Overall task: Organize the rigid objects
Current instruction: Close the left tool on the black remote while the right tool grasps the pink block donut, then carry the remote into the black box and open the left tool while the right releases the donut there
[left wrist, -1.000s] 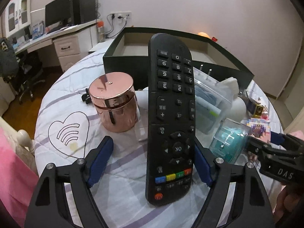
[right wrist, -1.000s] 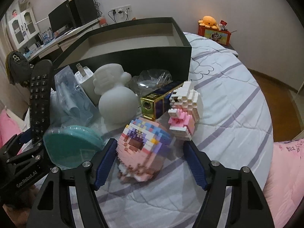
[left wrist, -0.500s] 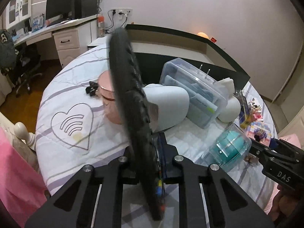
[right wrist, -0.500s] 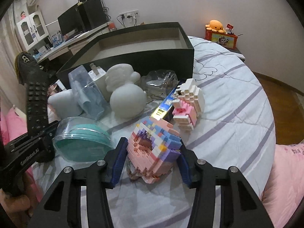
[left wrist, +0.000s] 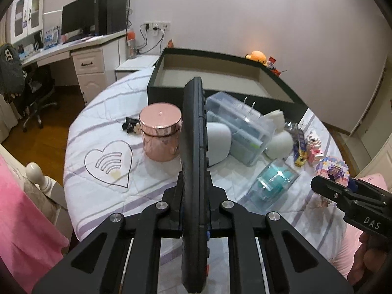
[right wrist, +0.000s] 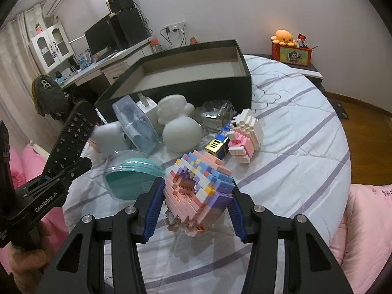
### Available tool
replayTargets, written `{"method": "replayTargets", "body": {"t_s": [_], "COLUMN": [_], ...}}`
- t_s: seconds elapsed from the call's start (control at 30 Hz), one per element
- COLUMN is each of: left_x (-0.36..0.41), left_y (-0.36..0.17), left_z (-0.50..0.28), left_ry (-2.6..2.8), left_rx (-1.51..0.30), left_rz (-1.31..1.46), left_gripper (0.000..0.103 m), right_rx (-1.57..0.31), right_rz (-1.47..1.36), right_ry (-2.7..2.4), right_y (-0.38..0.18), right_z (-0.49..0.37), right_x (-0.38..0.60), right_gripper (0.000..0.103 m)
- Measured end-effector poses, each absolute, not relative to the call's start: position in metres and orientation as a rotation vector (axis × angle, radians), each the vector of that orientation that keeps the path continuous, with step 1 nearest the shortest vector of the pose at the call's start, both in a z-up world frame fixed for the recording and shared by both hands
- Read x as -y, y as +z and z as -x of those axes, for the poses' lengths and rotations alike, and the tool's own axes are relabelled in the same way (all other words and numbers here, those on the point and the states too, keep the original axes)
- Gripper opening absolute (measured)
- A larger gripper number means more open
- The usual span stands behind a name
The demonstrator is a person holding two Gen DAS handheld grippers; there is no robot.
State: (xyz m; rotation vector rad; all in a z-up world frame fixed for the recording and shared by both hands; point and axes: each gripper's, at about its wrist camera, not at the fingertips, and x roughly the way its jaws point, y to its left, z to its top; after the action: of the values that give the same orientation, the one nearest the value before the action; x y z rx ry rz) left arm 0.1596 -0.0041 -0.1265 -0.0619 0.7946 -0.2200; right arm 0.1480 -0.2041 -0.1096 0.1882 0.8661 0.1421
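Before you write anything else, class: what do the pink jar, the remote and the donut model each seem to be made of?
Pink jar: probably metal or metallised plastic; mirror-glossy rose-gold wall with reflections.
Remote: matte black plastic with raised buttons, likely rubber.
Donut model: small interlocking plastic bricks, studded and slightly glossy, in pink, purple and blue.

Dim, even indoor light, slightly purple cast. Heavy fisheye bend with black vignette in all corners. Soft shadows under the rose-gold jar (left wrist: 160, 132). Mild glare on clear plastic case (left wrist: 274, 183). Remote (left wrist: 193, 171) close up, slightly soft. No motion blur.
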Motion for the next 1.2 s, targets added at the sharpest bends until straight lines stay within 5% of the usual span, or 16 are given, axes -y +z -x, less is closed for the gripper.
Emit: {"method": "replayTargets", "body": {"t_s": [0.6, 0.9, 1.2], "left_x": [-0.004, 0.015, 0.035], "left_y": [-0.055, -0.013, -0.035], "left_z": [-0.158, -0.218, -0.305], "left_ry": [-0.225, -0.218, -0.229], "left_rx": [-0.664, -0.591, -0.64], "left_rz": [0.068, 0.034, 0.048], "left_gripper": [0.011, 0.012, 0.012], "right_rx": [-0.749, -0.661, -0.71], "right_rz": [-0.161, -0.092, -0.113], "right_ry": [0.213, 0.239, 0.203], "right_y": [-0.048, -0.001, -0.023], "right_z": [-0.162, -0.229, -0.325], "right_x": [0.194, 0.185, 0.195], "right_gripper": [0.05, 0.05, 0.05]}}
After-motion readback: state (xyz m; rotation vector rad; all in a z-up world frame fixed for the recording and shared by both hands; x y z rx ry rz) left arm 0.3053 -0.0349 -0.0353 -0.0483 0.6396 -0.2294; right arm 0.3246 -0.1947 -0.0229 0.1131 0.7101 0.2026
